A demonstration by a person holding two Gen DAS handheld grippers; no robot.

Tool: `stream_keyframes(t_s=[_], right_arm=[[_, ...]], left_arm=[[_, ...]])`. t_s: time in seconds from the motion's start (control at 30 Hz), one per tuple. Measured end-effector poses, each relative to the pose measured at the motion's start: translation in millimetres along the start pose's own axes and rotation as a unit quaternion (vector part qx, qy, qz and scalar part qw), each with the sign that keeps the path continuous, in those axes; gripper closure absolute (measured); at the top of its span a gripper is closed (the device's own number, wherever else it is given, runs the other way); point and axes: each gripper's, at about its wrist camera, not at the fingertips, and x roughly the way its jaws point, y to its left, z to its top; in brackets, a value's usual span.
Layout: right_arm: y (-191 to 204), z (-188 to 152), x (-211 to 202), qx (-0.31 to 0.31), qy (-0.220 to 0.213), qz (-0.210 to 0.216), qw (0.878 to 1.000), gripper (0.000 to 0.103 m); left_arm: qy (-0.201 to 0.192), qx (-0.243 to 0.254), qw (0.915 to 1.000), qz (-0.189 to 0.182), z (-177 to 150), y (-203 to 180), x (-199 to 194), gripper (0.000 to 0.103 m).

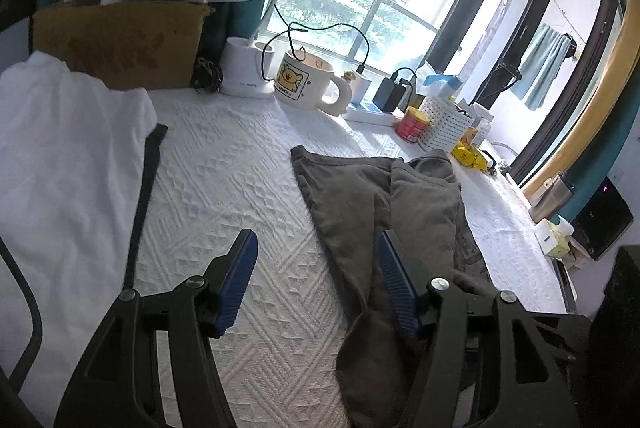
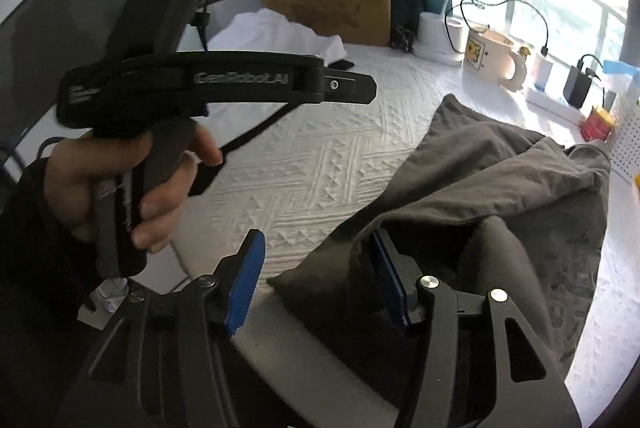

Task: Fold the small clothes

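1. While the grey garment (image 1: 400, 203) lies crumpled on the white-covered desk (image 1: 240, 167), the left hand-held gripper (image 1: 316, 288) is held released — nothing is clamped between its blue pads.
2. The right hand-held gripper (image 2: 316, 280) is likewise spread, its right pad touching the garment's near fold.
3. A white garment (image 1: 60, 147) is located well apart, at left.

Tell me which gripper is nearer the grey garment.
Right, narrowly. The right gripper has one finger against a raised fold of the grey garment, jaws open. The left gripper hangs open beside the garment's edge, over the white quilted cover.
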Motion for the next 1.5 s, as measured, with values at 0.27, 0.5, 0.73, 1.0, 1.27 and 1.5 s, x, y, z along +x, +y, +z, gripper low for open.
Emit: stream_keyframes(t_s=[0.27,0.5,0.73,1.0,1.27,1.5], right_arm=[[-23,-7,-78,0.067,-0.105,-0.075,0.989,0.045],[-95,-34,-82,0.187,-0.097,-0.143,0.967,0.045],[-124,-55,-87,0.218,-0.092,-0.158,0.959,0.045],[-133,-65,-85,0.233,-0.085,-0.148,0.957,0.045],[-130,-68,-78,0.229,-0.066,-0.146,0.96,0.045],[-125,-71,-61,0.227,-0.044,-0.137,0.963,0.045]], left_arm=[[0.005,0.025,0.9995,-0.018,-5,-31,-1,0.041],[0.057,0.069,0.9935,-0.071,-29,-70,6,0.041],[0.106,0.162,0.9721,-0.132,-57,-107,2,0.041],[0.2,0.16,0.9504,-0.176,-68,-116,47,0.041],[0.176,0.147,0.9563,-0.181,-65,-115,46,0.096],[0.204,0.164,0.951,-0.165,-66,-96,15,0.097]])
